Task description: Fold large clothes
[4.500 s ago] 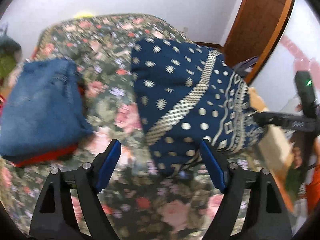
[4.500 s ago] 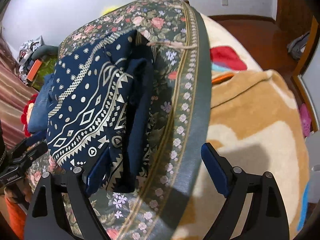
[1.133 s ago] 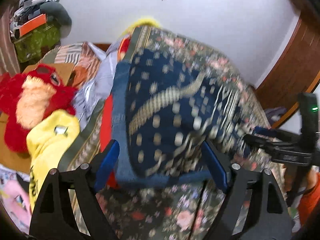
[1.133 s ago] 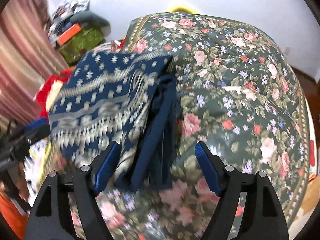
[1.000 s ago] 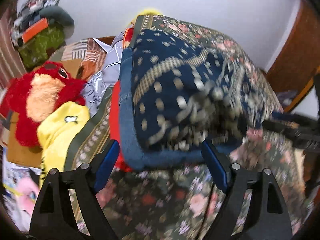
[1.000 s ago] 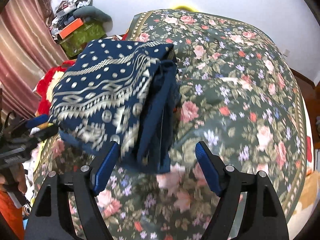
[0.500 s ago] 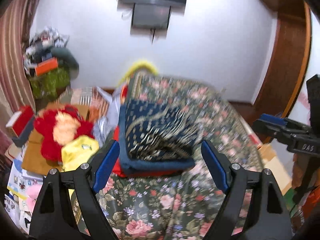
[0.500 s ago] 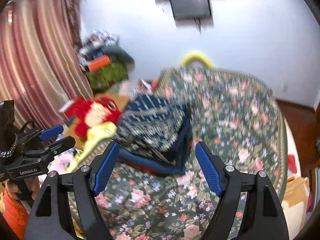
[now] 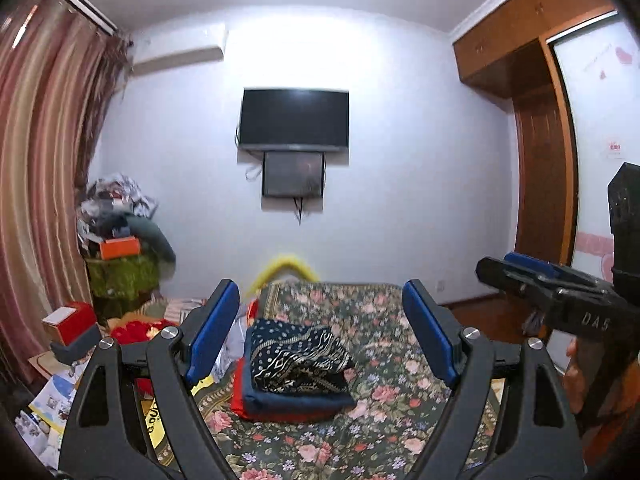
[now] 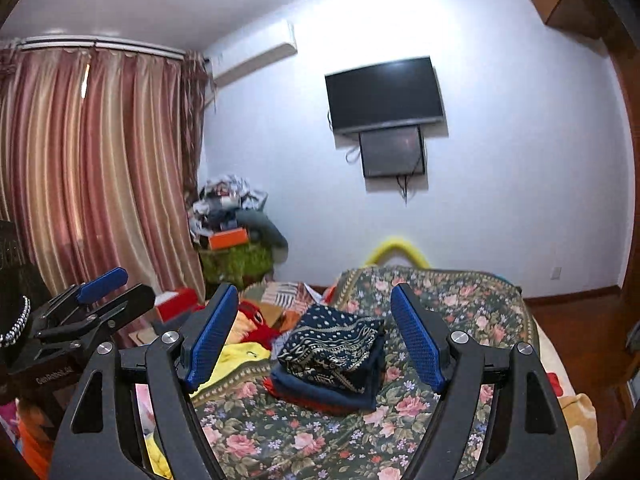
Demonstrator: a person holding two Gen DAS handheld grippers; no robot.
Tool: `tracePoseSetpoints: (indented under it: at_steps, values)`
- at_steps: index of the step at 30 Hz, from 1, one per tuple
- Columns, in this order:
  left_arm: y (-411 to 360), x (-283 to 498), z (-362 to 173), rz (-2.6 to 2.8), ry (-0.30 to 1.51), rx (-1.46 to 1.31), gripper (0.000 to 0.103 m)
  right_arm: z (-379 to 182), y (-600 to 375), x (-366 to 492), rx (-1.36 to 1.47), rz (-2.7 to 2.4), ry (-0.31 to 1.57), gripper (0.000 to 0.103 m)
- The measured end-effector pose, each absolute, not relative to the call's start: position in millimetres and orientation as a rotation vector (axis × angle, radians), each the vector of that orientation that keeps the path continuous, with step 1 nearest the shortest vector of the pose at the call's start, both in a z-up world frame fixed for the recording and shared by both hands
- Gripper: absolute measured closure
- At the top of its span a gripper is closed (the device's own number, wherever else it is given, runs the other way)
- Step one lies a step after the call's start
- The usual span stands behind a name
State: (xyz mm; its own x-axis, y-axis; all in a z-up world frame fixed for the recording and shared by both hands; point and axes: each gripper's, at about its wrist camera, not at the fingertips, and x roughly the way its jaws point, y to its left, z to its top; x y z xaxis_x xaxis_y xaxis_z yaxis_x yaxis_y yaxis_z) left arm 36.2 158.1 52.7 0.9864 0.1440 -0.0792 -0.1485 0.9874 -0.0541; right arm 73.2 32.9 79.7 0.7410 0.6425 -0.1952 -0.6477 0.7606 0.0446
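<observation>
Both my left gripper (image 9: 320, 336) and right gripper (image 10: 310, 336) hang wide, holding nothing. Folded patterned garment (image 9: 298, 360) sits atop the stack (image 10: 320, 394) on the floral bedspread (image 9: 384, 360). Soft, floppy, probably light; I'd grip the folded edge.

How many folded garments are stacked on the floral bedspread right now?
3, as far as visible: the navy patterned garment on top, a blue folded piece beneath it, and a red one at the bottom. More layers may be hidden inside.
</observation>
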Motion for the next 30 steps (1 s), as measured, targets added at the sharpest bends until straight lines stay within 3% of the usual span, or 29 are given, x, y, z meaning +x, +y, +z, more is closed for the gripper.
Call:
tracePoseSetpoints:
  at_steps: [4, 6, 8, 10, 30]
  values:
    - [148.2, 19.0, 46.9, 0.186, 0.055, -0.081, 0.014, 73.3, 31.0, 57.8, -0.04, 0.655, 0.163, 0.026]
    - [146.4, 14.1, 44.3, 0.205, 0.046, -0.085, 0.009, 69.5, 30.6, 56.1, -0.038, 0.63, 0.159, 0.014]
    - [144.5, 9.4, 42.2, 0.216, 0.04, -0.079, 0.001, 67.1, 29.6, 54.0, -0.033, 0.609, 0.153, 0.008]
    - [141.7, 5.1, 39.4, 0.232, 0.036, -0.066, 0.001, 66.3, 29.0, 49.7, -0.04, 0.587, 0.156, 0.0]
    - [148.1, -2.6, 23.3, 0.227, 0.074, -0.111, 0.001, 57.4, 34.2, 34.4, -0.09, 0.555, 0.178, 0.0]
